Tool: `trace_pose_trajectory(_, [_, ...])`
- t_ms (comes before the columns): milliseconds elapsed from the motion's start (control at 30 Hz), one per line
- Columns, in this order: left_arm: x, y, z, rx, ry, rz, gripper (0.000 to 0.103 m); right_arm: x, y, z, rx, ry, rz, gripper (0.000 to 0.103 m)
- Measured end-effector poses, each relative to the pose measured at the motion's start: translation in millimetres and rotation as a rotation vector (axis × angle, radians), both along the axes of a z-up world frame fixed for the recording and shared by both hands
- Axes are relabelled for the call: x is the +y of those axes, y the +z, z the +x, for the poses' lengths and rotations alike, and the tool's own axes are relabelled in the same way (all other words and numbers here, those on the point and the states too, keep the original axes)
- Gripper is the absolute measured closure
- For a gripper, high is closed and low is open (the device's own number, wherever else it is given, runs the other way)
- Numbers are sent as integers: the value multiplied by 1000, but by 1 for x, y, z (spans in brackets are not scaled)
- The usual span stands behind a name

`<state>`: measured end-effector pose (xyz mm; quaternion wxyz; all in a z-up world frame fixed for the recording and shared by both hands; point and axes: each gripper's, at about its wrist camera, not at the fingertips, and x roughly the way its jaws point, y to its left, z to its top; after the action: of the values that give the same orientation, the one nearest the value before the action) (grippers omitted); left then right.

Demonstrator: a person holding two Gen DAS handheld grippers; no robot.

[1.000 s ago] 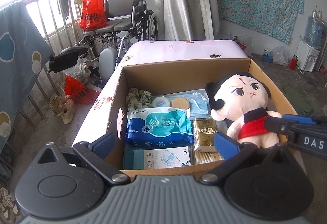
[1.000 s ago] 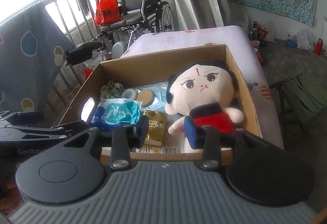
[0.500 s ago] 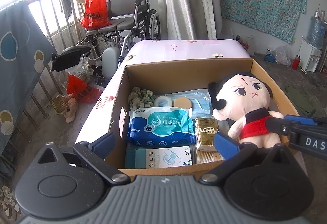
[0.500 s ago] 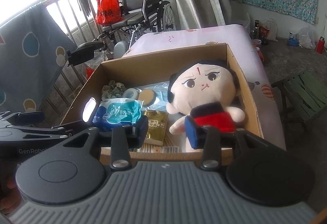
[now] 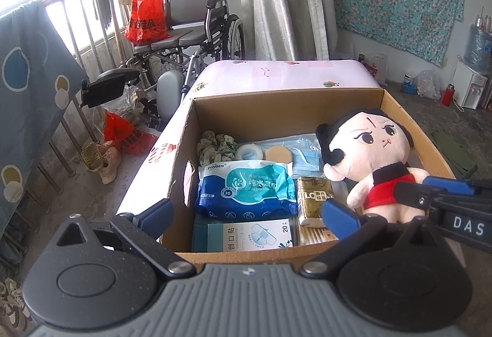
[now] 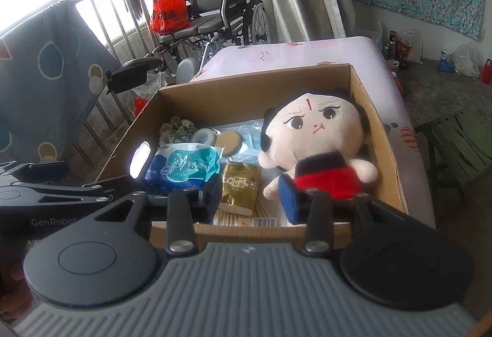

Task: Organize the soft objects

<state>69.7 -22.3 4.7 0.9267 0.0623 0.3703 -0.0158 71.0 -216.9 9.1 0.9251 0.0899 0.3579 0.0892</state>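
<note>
Cluttered and daylit, the room has a pink-covered bed carrying an open cardboard box. Nearest the cameras, the left gripper hangs spread wide and empty over the box's near rim, and the right gripper hovers partly open, also empty, just short of the near-right corner. Just beyond, a plaster box, a gold tissue pack and a blue wipes pack lie flat on the left. On the right, the plush doll leans against the right wall, head toward the far end. It looks light and squashy, unlikely to slip; the red torso is probably the best hold, since the big head would bulge out. Farther off, a wheelchair stands by the window.
</note>
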Motion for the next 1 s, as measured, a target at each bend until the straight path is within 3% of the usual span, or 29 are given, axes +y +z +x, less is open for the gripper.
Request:
trace_pose_trajectory(433, [-7, -3, 0, 0, -7, 31, 0, -4, -3, 2, 2, -5, 20, 63])
trace_pose_trajectory(1000, [-5, -3, 1, 0, -12, -6, 0, -5, -5, -6, 9, -22, 14, 63])
